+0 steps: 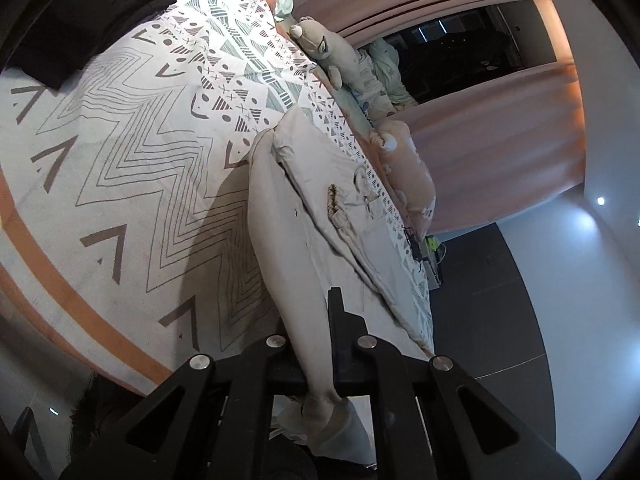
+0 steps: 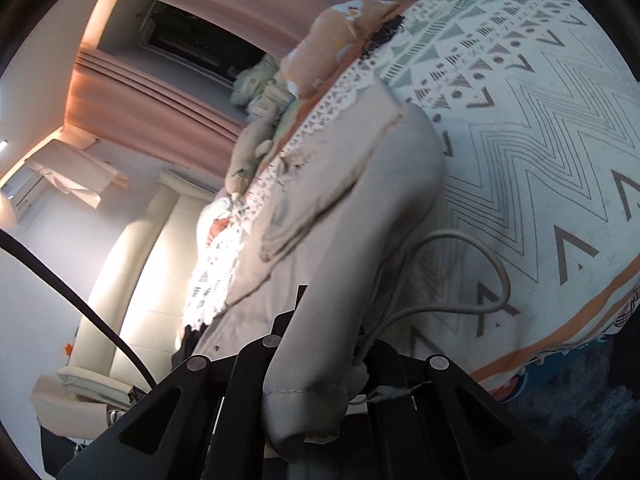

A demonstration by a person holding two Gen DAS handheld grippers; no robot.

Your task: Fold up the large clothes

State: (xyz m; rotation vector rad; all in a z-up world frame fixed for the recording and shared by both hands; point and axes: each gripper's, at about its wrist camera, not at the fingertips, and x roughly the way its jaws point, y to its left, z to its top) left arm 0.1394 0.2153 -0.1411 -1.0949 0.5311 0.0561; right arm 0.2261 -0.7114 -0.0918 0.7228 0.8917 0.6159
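Note:
A large beige garment [image 1: 304, 200] lies along the far side of the bed, and its near end is lifted off the cover. My left gripper [image 1: 314, 332] is shut on that end; the cloth runs down between the black fingers [image 1: 340, 320] and bunches below them. In the right wrist view the same beige garment [image 2: 360, 200] hangs thickly over my right gripper [image 2: 332, 320], which is shut on a hemmed edge. A pale drawstring cord [image 2: 480, 248] loops out of the cloth beside it. The right gripper's right finger is hidden under fabric.
The bed cover [image 1: 140, 160] is white with grey zigzags and an orange border. Folded black clothes [image 1: 80, 12] sit on its far corner. Plush toys [image 1: 320, 44] and a pink pillow [image 1: 408, 168] line the curtain side. A cream headboard [image 2: 132, 260] and a black cable [image 2: 80, 308] are on the left.

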